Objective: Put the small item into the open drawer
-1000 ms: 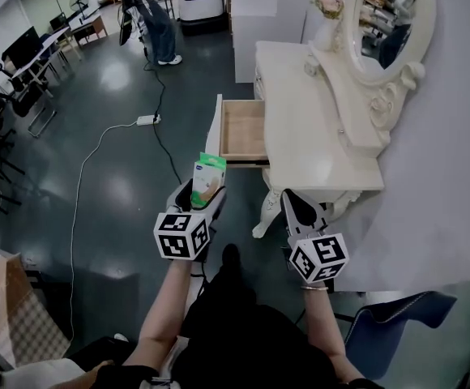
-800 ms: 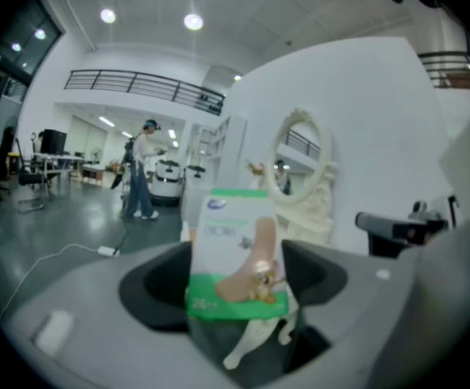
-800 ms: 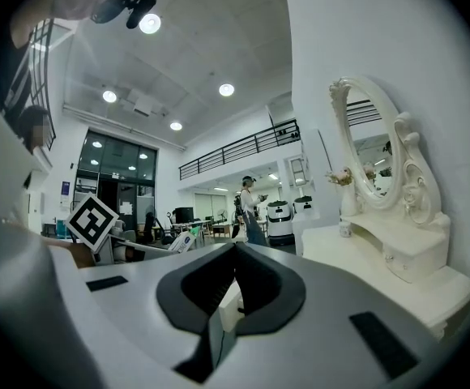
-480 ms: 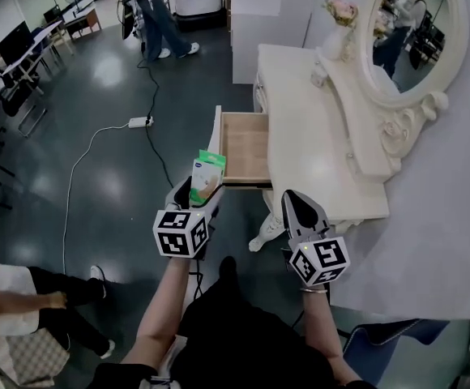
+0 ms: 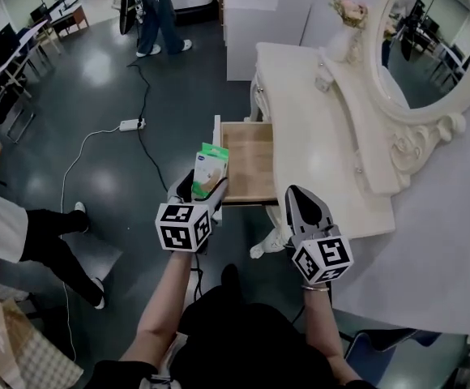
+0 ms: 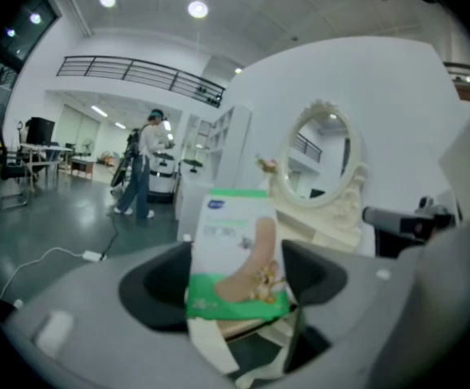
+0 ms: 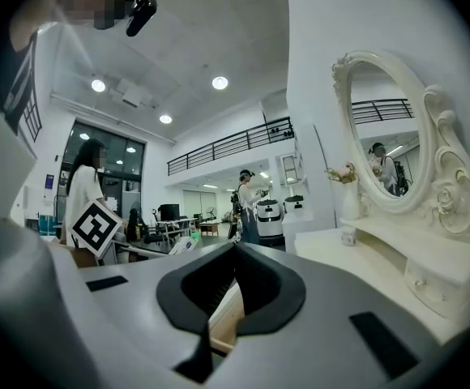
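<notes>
Left tongs [image 5: 206, 190] first: clamped across the lower half of a small green-and-white packet [image 5: 211, 165], gripped upright, long axis running up out of the jaws, top edge free. Right tongs [image 5: 298, 203]: pressed together on nothing, held near the front corner of the white dressing table [image 5: 300, 104]. Just to the right of the packet and slightly ahead in the head view, the open drawer [image 5: 249, 162], bare wooden floor showing, white front panel [image 5: 217, 140] close beside the packet. Not yet over the opening. Nearer by far on the left side, so probably a short carry rightward over that panel, then lowering and letting go.
</notes>
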Demonstrator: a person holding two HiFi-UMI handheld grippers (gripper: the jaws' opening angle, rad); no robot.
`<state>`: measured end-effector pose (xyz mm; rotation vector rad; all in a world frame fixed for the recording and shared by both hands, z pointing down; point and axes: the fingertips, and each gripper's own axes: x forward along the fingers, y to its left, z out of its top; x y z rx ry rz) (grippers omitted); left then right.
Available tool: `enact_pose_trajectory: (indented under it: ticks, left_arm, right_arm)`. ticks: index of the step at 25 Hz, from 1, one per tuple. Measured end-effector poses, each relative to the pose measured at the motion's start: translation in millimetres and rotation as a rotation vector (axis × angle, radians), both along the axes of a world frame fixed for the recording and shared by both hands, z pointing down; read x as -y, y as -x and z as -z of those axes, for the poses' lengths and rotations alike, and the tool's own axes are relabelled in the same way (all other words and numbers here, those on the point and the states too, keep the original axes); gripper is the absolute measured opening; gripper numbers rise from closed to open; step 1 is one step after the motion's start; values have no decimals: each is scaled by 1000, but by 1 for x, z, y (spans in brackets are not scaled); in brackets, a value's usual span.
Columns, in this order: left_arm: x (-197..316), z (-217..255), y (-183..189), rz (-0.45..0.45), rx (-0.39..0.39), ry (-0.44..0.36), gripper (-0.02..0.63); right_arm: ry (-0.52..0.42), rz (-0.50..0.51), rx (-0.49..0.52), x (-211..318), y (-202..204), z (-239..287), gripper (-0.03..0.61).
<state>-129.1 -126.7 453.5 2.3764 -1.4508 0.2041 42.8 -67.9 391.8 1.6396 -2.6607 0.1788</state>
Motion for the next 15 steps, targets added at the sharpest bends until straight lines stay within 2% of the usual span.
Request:
enact_pose_trajectory:
  ticks: [15]
  left_arm:
    - [55, -1, -6, -19, -32, 15, 352]
  right_arm:
    - [-11, -36, -17, 39, 2, 11, -3]
